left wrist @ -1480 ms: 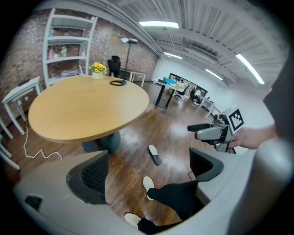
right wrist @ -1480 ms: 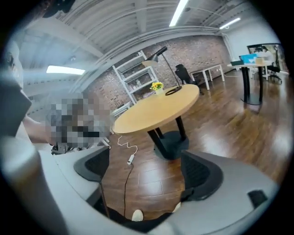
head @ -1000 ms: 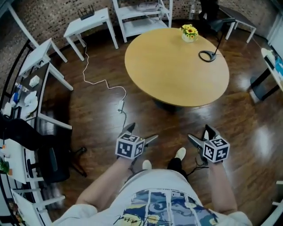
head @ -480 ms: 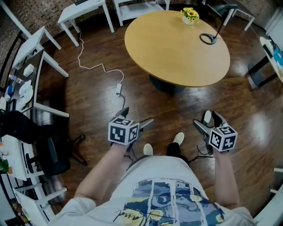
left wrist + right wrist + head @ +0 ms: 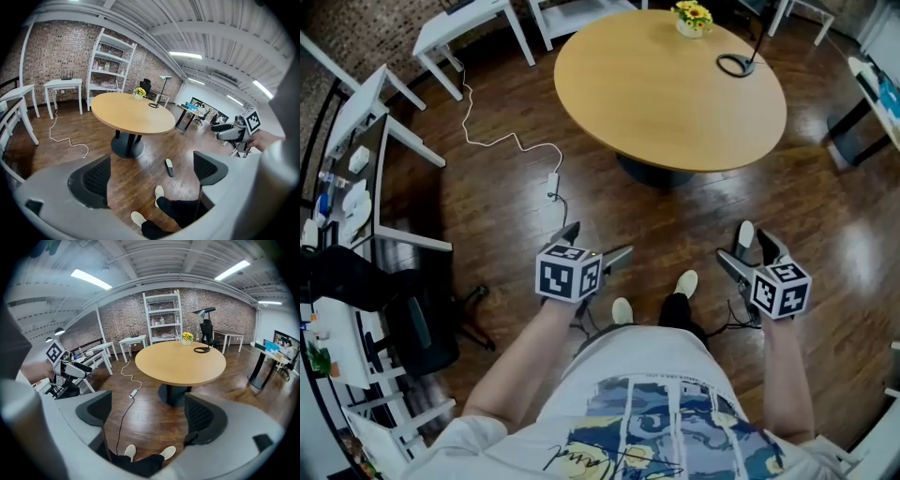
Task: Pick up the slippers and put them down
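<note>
Dark wood floor (image 5: 487, 216) with a round table (image 5: 670, 84). Head view: the left gripper (image 5: 598, 246) and right gripper (image 5: 742, 246) are held on the near side of the table, both with jaws spread. One slipper (image 5: 746, 232) lies on the floor near the table's base.

Left gripper view: jaws apart, holding nothing. The slipper (image 5: 168, 167) lies flat, just in front of the table (image 5: 133, 112).

Right gripper view: jaws apart and empty. A cable (image 5: 133, 393) runs left of the table (image 5: 180, 362).

Bright ceiling strips, fisheye-warped edges
</note>
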`<state>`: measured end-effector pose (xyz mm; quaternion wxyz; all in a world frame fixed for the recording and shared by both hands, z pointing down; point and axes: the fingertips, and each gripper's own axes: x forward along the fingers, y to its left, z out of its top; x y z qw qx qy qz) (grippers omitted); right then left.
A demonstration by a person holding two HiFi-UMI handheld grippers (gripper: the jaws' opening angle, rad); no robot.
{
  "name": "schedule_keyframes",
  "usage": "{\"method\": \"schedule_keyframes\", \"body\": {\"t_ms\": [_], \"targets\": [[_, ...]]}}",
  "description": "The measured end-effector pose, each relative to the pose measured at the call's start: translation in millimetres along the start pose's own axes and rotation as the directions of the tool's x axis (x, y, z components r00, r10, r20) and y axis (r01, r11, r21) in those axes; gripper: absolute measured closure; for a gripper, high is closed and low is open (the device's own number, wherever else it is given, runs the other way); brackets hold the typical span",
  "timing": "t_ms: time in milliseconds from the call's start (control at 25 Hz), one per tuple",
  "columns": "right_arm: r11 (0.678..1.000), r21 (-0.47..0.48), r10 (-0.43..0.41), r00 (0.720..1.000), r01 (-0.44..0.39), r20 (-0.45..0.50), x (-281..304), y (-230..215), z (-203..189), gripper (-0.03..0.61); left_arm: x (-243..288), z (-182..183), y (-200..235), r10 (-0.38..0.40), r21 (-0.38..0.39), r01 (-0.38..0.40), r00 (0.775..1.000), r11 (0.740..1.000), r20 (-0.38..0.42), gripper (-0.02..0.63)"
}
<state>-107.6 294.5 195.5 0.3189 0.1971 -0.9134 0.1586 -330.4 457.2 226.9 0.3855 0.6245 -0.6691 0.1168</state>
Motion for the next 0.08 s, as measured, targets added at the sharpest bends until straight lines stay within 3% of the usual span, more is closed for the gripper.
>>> {"method": "schedule_keyframes", "body": {"t_ms": [80], "targets": [[1.000,-0.001,-0.010,1.000,0.010,-0.003,-3.8,-5.4,-4.7,0.080,5.7,-0.6,-6.6,-0.010,0.006,0.010,1.000,1.000,-0.003,0.063]]}}
